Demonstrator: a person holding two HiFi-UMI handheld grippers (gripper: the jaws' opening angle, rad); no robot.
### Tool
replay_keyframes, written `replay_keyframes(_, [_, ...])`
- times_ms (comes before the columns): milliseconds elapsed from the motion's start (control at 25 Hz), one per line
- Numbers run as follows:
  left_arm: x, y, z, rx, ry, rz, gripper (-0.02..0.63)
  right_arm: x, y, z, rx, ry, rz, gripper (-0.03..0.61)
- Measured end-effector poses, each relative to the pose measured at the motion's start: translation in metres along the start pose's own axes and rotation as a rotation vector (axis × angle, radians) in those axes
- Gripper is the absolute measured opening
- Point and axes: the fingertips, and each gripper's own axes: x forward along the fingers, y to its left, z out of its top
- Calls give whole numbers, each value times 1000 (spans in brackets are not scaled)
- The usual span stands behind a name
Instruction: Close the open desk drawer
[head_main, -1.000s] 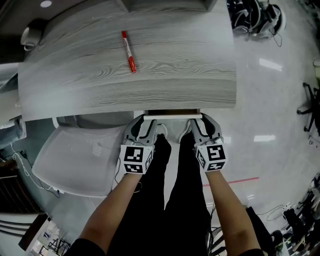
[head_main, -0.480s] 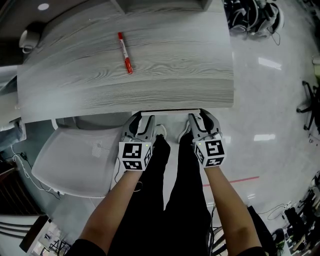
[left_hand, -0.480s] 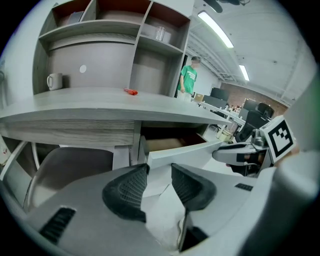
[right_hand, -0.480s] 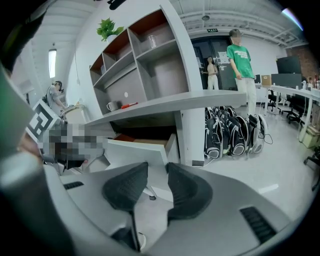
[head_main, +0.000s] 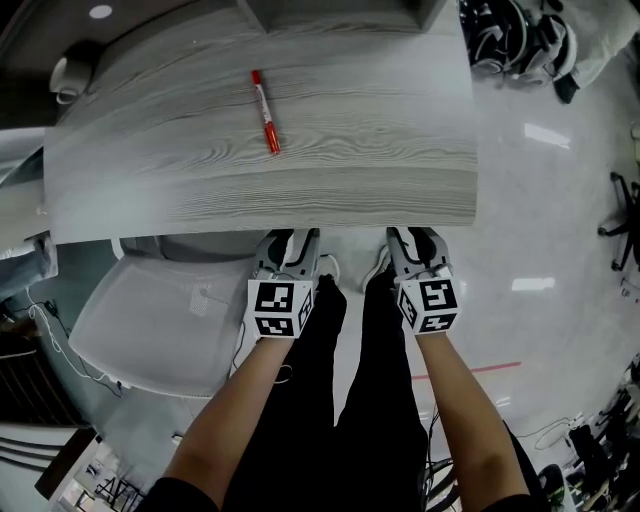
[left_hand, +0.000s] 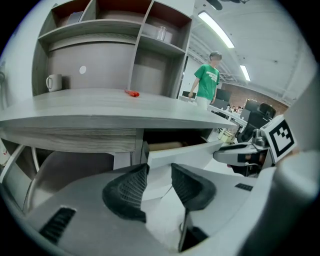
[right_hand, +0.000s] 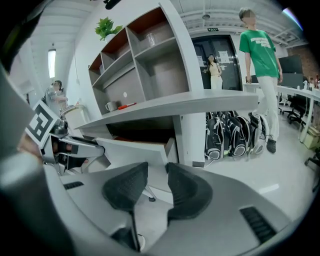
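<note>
White drawer (left_hand: 186, 149) under the front edge of the grey wood-grain counter (head_main: 350, 160), standing a little out of its slot. Dark gap and brown inside showing behind the front panel. Hidden beneath the counter's edge in the head view.

Left gripper (head_main: 290, 240) at the panel's left end, right gripper (head_main: 415, 238) at its right end. Fingers of each a narrow gap apart, clamped on nothing. Tips close against the panel, perhaps touching.

On the counter, a red marker (head_main: 265, 125) lying well back and a white mug (left_hand: 53, 81) near the shelf unit. White chair (head_main: 150, 320) partly under the counter at the left. Person in a green shirt (right_hand: 259, 50) standing beyond.
</note>
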Motion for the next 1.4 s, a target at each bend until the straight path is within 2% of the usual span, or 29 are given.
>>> replay_keyframes(200, [5, 1, 5, -11, -6, 13, 161, 4, -4, 5, -2, -2, -3, 137])
replay_keyframes(600, [16, 6, 17, 31, -24, 26, 161, 15, -10, 17, -5, -32, -52, 137])
replay_keyframes(1040, [24, 13, 24, 29, -38, 60, 161, 26, -12, 23, 8, -33, -85, 137])
replay_keyframes(1240, [23, 12, 24, 38, -51, 47, 161, 24, -14, 23, -2, -44, -95, 137])
replay_keyframes(1400, [23, 13, 20, 22, -17, 63, 161, 17, -9, 20, 36, -33, -96, 137])
